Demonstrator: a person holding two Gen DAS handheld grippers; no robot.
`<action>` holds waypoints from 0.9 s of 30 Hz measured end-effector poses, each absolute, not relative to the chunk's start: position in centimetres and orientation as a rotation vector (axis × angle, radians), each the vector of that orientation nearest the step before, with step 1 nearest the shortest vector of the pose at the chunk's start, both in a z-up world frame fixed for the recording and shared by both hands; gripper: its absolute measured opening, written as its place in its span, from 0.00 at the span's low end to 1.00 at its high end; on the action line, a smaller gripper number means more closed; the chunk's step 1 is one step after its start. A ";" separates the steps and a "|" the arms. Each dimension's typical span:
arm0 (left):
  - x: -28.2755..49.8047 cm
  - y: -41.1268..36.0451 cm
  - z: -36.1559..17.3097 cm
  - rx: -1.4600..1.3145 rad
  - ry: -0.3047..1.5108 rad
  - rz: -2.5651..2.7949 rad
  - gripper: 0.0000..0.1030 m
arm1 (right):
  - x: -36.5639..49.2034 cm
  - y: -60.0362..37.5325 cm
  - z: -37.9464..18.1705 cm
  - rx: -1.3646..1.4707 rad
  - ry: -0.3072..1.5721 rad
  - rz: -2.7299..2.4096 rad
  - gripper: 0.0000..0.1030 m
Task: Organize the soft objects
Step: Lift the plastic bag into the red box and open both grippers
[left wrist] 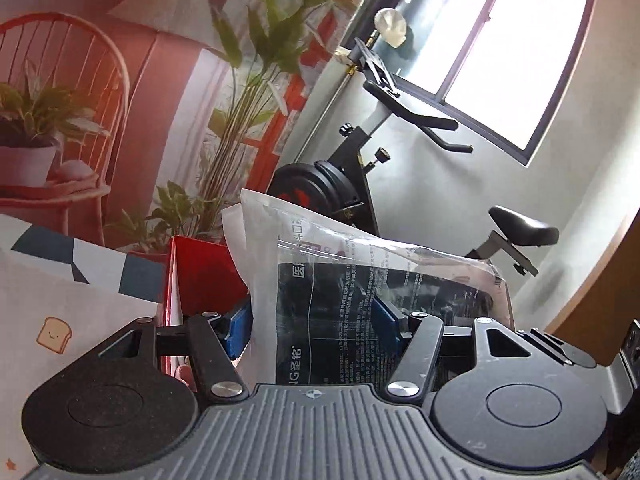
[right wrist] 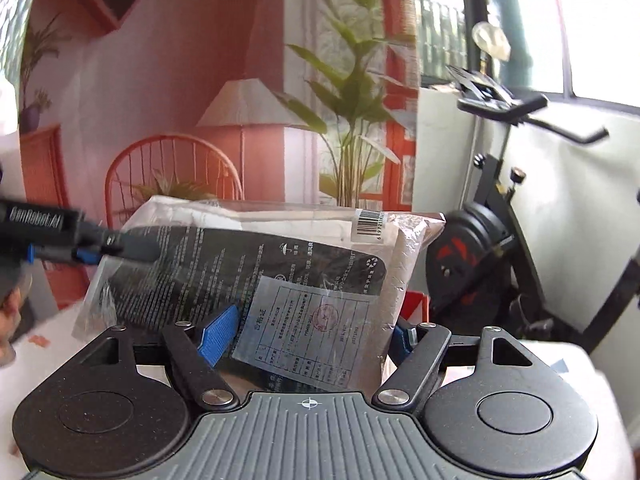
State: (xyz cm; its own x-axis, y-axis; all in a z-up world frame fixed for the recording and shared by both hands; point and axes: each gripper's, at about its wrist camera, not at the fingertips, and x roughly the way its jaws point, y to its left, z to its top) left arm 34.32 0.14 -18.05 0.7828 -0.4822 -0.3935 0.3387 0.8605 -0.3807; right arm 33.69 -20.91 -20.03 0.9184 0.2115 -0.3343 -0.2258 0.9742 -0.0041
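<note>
My left gripper (left wrist: pixel 316 320) and my right gripper (right wrist: pixel 310 330) both squeeze the same soft plastic pack (right wrist: pixel 256 264), one blue pad on each side of it, and the pack is up in the air between them, not lying on anything. From my right side I see my other gripper pinching the pack's far left corner, with a bit of my hand (right wrist: pixel 10 312) under it. Behind the pack stand an exercise bike (left wrist: pixel 360 184) and a red box (left wrist: pixel 200 272).
</note>
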 end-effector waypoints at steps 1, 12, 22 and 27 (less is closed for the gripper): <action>34.6 0.0 -18.3 -0.292 0.497 -0.437 0.62 | 34.2 -20.5 -20.3 -0.068 0.340 0.231 0.70; 37.5 -1.1 -20.8 -0.156 0.615 -0.426 0.62 | 38.7 -20.1 -24.1 -0.107 0.489 0.260 0.70; 37.2 0.6 -21.7 -0.119 0.684 -0.473 0.58 | 38.0 -20.7 -24.5 -0.086 0.558 0.304 0.63; 35.6 1.2 -21.5 -0.119 0.687 -0.517 0.54 | 36.5 -21.8 -24.4 -0.046 0.585 0.336 0.55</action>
State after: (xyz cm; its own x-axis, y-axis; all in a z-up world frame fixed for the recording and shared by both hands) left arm 35.61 1.23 -21.45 0.6526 -0.4931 -0.5753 0.4162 0.8678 -0.2716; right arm 36.50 -21.83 -24.41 0.7811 0.2982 -0.5486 -0.3242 0.9446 0.0519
